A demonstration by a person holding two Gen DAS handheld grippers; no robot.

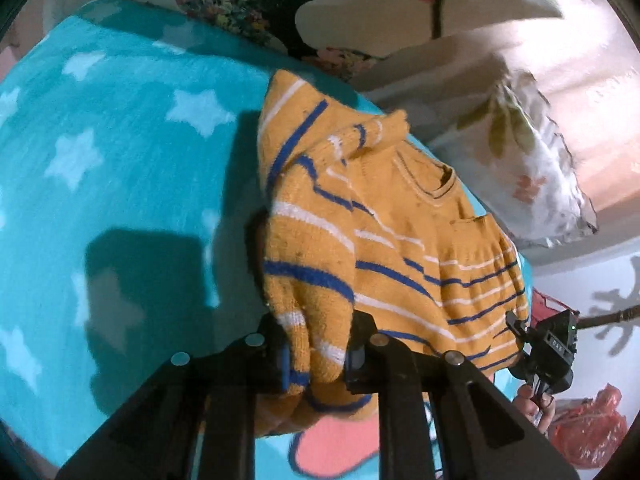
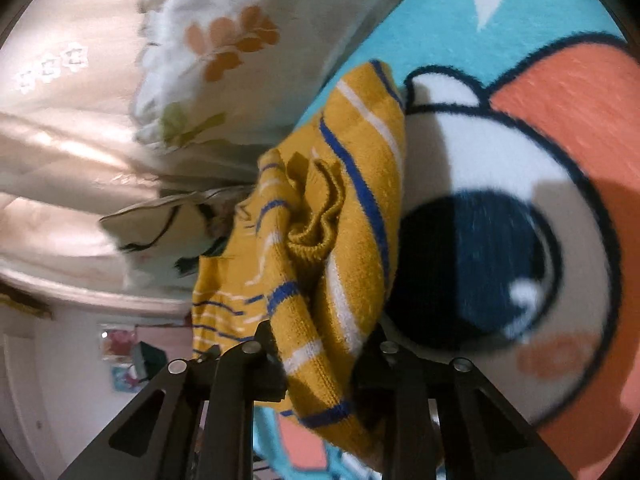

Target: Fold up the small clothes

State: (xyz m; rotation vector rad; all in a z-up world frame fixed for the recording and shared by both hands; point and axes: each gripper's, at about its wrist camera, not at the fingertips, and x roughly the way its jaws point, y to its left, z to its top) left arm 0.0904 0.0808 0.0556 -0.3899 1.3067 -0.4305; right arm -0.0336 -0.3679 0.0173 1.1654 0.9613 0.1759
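A turquoise fleece blanket (image 1: 100, 152) printed with pale stars is shown spread over the bed; in the right wrist view the same blanket (image 2: 500, 12) is seen to carry a large cartoon face with a dark eye and orange patches. Behind it, a floral pillow (image 1: 532, 160) with leaf motifs is propped against a cream quilt (image 1: 592, 80), and a second cushion printed with a black silhouette and flowers (image 1: 256, 4) is placed at the head of the bed. The small mustard-yellow knitted sweater (image 1: 400, 248), striped in blue and white, is held partly lifted above the blanket, with its neckline and chest pocket turned upward. One bunched edge is clamped between the fingers of the left gripper (image 1: 316, 360). The opposite edge of the sweater (image 2: 344, 240) is pinched by the right gripper (image 2: 320, 360), the fabric being gathered into folds between the two. In the left wrist view the right gripper (image 1: 516, 330) is seen at the sweater's hem. A red plastic bag (image 1: 592, 428) is visible on the floor.
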